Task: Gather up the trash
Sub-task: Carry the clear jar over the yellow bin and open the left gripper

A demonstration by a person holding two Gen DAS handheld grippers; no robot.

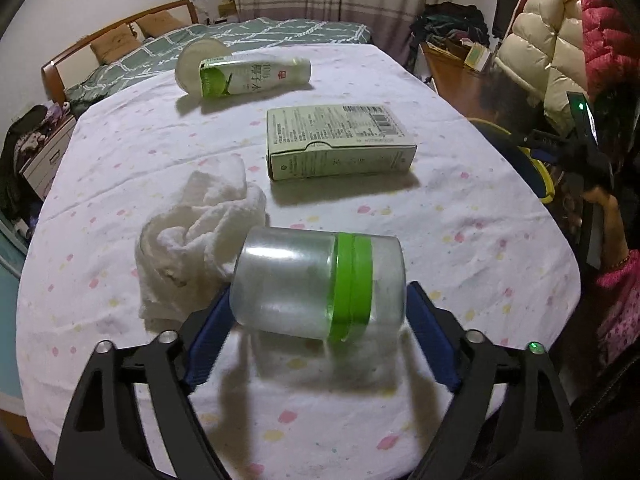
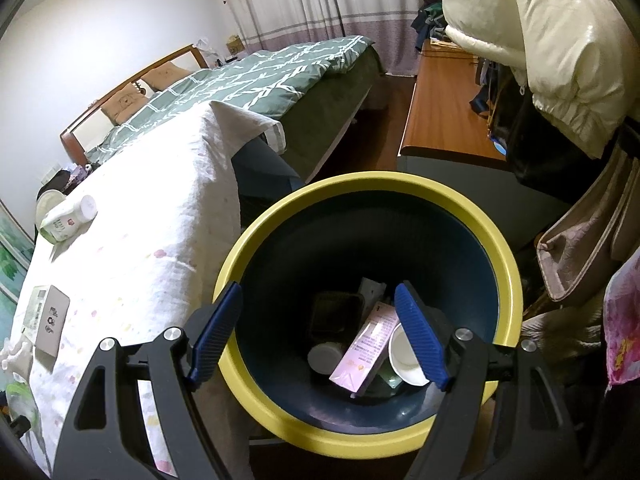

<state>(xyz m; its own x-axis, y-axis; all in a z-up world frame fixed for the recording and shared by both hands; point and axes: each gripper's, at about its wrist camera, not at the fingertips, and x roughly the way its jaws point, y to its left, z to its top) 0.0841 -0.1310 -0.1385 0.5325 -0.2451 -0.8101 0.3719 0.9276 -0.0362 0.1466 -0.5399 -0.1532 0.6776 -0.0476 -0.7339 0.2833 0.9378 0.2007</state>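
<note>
My left gripper is shut on a clear plastic jar with a green band, held sideways just above the table. A crumpled white tissue lies to its left. A pale green box and a lying green-and-white bottle sit farther back. My right gripper is open and empty over the yellow-rimmed dark bin. The bin holds a pink box, a white cup and other trash.
The table has a white dotted cloth. A white lidded tub stands behind the bottle. A bed lies beyond the table. A wooden desk and hanging jackets stand right of the bin.
</note>
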